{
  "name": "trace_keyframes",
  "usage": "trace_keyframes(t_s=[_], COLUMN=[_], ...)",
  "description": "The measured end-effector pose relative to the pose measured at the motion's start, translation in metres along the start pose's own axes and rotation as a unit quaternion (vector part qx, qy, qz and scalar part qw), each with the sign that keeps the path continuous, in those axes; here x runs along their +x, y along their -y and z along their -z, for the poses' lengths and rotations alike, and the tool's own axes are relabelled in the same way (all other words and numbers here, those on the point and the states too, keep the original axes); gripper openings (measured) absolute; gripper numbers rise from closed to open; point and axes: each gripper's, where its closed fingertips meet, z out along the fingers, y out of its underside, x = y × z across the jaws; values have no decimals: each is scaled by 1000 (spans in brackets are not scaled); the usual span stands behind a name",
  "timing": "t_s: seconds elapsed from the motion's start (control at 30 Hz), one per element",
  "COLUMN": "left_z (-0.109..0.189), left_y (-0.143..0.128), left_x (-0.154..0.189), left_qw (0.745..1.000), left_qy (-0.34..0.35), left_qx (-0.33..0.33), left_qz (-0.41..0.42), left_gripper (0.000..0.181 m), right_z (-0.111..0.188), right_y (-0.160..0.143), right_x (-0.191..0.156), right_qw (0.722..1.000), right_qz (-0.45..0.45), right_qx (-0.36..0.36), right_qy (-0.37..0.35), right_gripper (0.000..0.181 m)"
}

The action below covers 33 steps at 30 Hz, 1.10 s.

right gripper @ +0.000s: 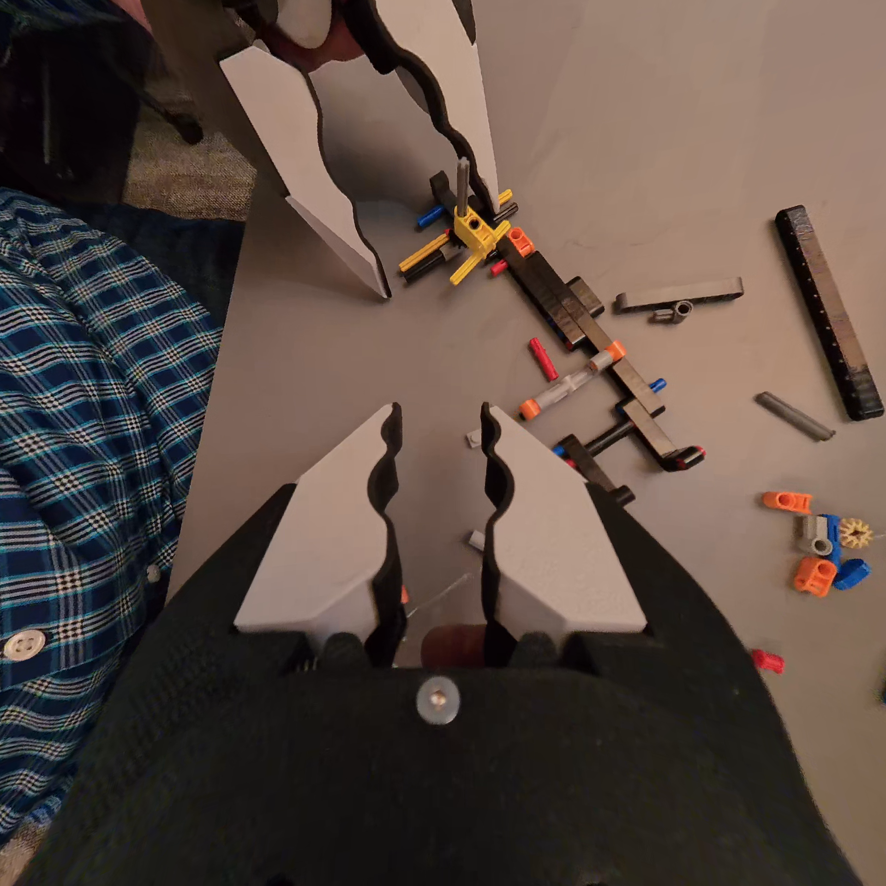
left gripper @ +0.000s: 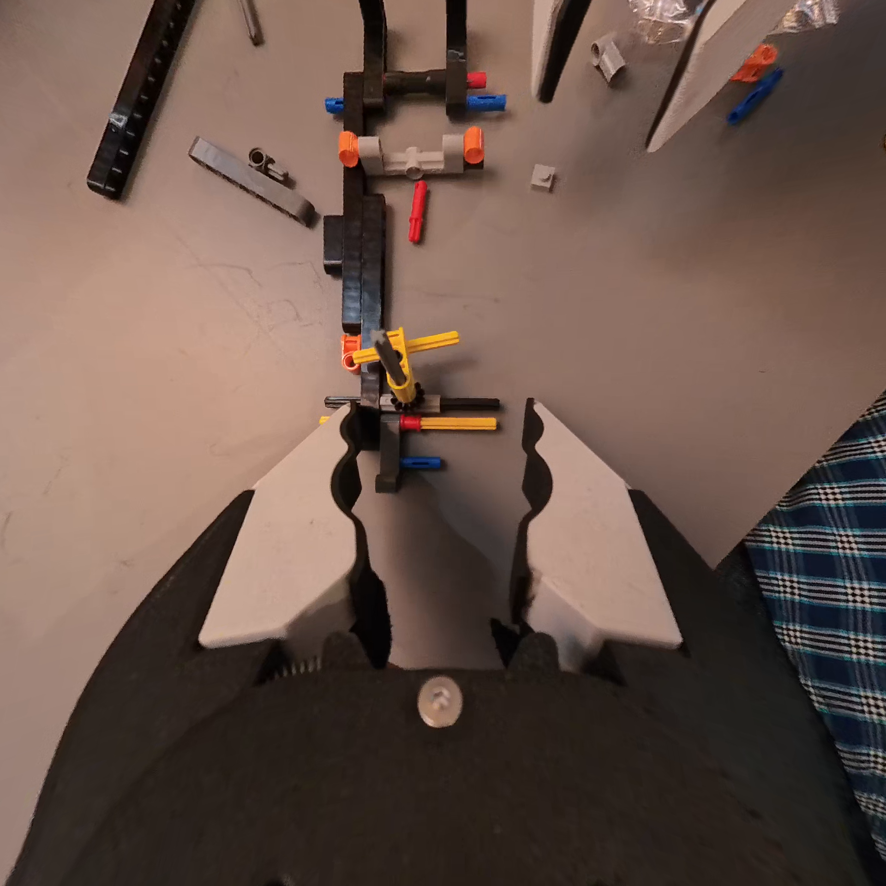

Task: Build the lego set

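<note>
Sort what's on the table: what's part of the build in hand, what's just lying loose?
In play:
- black beam assembly
- yellow connector with upright grey axle
- left gripper, open around that end

Lying loose:
- long black beam
- grey beam
- red pin
- small grey plate
- pile of orange, blue and grey connectors

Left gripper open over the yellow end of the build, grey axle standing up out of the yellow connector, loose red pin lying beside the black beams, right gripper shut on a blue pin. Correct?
Not quite: the right gripper is open and holds nothing, as the right wrist view shows. The rest stands: left gripper open, grey axle upright in the yellow connector, loose red pin beside the black beams.
</note>
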Motion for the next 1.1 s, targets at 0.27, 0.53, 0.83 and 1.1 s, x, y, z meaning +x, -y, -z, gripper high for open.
trace_keyframes(t_s=[0.27, 0.53, 0.83, 1.1], left_z=[1, 1, 1, 3], left_y=[-1, -2, -1, 0], left_x=[-1, -4, -8, -8], left_qw=[1000, 999, 998, 997], left_qy=[14, 29, 46, 24], left_qx=[-1, 3, 6, 21], left_qz=[9, 21, 36, 70], left_gripper=[60, 54, 54, 54], right_z=[9, 17, 26, 32], right_y=[-2, -6, -10, -17], right_x=[-5, -6, -8, -9], right_qw=[1000, 1000, 999, 999], right_qz=[-1, -10, -14, -25], right_qx=[9, 18, 25, 36], right_qy=[-8, -13, -20, -22], right_gripper=[32, 31, 31, 31])
